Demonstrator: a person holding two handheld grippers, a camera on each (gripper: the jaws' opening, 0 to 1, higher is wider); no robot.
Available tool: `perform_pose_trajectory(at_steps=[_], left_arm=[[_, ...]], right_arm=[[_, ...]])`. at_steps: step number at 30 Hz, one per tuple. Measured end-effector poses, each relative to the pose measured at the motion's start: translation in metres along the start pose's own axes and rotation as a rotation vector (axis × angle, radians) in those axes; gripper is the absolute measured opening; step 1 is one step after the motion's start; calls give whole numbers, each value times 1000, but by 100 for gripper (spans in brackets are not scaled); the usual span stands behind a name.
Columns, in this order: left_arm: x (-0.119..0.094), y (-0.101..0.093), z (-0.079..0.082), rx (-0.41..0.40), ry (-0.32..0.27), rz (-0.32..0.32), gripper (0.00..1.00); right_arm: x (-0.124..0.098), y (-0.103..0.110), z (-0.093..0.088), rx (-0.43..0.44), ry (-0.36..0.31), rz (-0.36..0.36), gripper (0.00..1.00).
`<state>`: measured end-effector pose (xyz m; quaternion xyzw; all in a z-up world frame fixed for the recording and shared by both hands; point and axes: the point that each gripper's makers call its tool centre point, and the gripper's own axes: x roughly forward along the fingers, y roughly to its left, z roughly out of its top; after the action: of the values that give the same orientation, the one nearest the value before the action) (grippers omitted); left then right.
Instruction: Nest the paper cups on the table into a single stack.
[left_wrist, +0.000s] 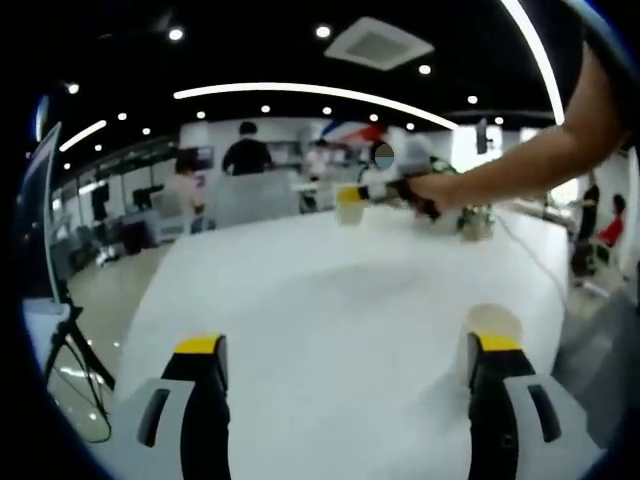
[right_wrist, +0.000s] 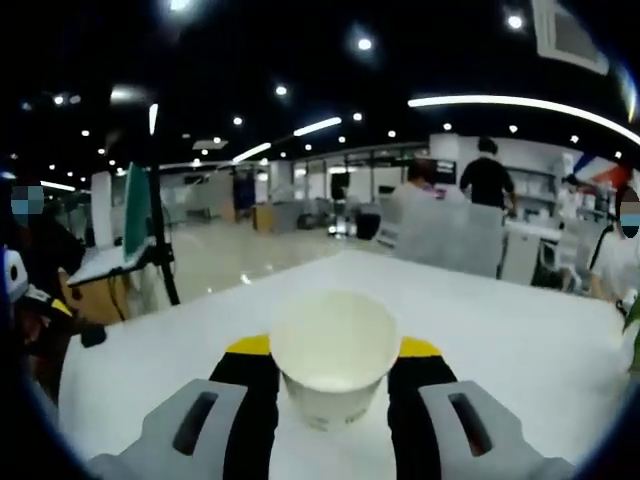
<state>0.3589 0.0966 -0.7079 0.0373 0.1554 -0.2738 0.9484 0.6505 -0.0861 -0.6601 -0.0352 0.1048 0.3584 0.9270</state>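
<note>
My left gripper (left_wrist: 347, 345) hangs low over the white table (left_wrist: 330, 300), open, its yellow-tipped jaws wide apart with nothing between them. A pale paper cup (left_wrist: 493, 320) stands just beyond its right jaw, partly hidden by that jaw. Far across the table a person's arm (left_wrist: 520, 165) holds my right gripper (left_wrist: 385, 192), which carries another paper cup (left_wrist: 350, 205). In the right gripper view, my right gripper (right_wrist: 335, 347) is shut on that white paper cup (right_wrist: 333, 355), upright with its mouth up, a little above the table (right_wrist: 500, 330).
A small potted plant (left_wrist: 477, 222) sits on the table's far right. The table's left edge (left_wrist: 150, 300) drops to a shiny floor. A dark stand (right_wrist: 158, 230) rises at the left. Several people and grey chairs (right_wrist: 450, 235) are behind the table.
</note>
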Motion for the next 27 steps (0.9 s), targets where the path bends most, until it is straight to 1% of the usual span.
perform_pose_trajectory(at_steps=[2, 4, 10, 13, 18, 22, 27], left_arm=[[0, 1, 0, -1, 4, 11, 98], [0, 0, -1, -15, 12, 3, 98], [-1, -2, -3, -18, 33, -2, 98], [-2, -3, -3, -26, 33, -6, 98], [-3, -5, 0, -23, 26, -9, 98], [-6, -7, 1, -21, 30, -8, 98], [-9, -10, -1, -37, 42, -16, 98]], right_arm=[[-3, 2, 2, 4, -2, 3, 40], [-7, 5, 5, -1, -4, 6, 40], [-16, 10, 10, -14, 2, 26, 40], [-17, 8, 9, -8, 6, 34, 40], [-21, 11, 14, 9, 1, 53, 40], [-27, 17, 15, 5, 3, 62, 40], [-41, 33, 16, 4, 7, 82, 41]])
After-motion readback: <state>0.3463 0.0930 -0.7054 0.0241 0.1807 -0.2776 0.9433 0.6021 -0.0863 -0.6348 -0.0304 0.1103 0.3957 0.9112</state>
